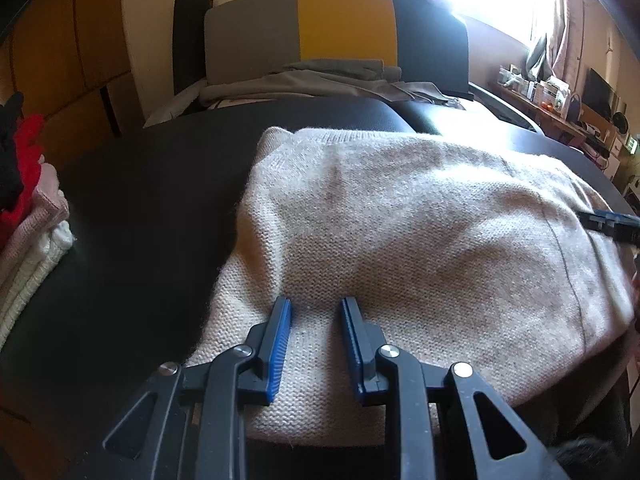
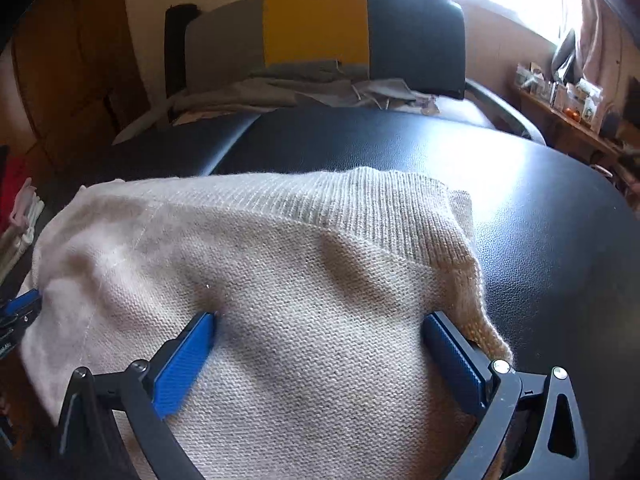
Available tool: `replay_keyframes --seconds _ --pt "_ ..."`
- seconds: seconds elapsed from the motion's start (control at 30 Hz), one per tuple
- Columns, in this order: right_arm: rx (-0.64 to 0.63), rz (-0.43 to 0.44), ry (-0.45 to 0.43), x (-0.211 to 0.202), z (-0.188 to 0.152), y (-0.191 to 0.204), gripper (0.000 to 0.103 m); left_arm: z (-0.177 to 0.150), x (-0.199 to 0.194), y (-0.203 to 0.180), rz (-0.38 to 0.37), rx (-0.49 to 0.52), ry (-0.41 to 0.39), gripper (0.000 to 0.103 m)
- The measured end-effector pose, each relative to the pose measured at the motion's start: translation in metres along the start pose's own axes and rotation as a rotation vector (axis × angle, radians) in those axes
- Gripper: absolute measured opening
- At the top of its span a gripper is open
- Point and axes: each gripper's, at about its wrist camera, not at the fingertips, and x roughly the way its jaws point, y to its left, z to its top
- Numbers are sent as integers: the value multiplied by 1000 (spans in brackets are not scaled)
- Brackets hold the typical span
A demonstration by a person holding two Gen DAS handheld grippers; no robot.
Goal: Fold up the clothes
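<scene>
Although the black counter [image 1: 140, 208] already carries a folded stack [image 1: 28, 216] at far left, the beige sweater [image 1: 400, 232] lies mid-counter only partly folded, with left tongs [image 1: 316, 306] half spread and right tongs [image 2: 320, 322] wide, both resting unpinched on it.

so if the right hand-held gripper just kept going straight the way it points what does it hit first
Most likely the beige knit sweater: the right hand-held gripper angles down at it with its open fingers straddling the fabric, apparently already touching. The black padded surface lies underneath.
</scene>
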Motion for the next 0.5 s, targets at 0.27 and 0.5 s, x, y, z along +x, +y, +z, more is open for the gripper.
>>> replay_keyframes --seconds 0.27,0.5 --pt "12 85 35 8 14 -12 103 26 -15 61 -186 -196 6 26" --pt "15 130 -57 13 13 -22 103 82 33 98 -405 -258 154 39"
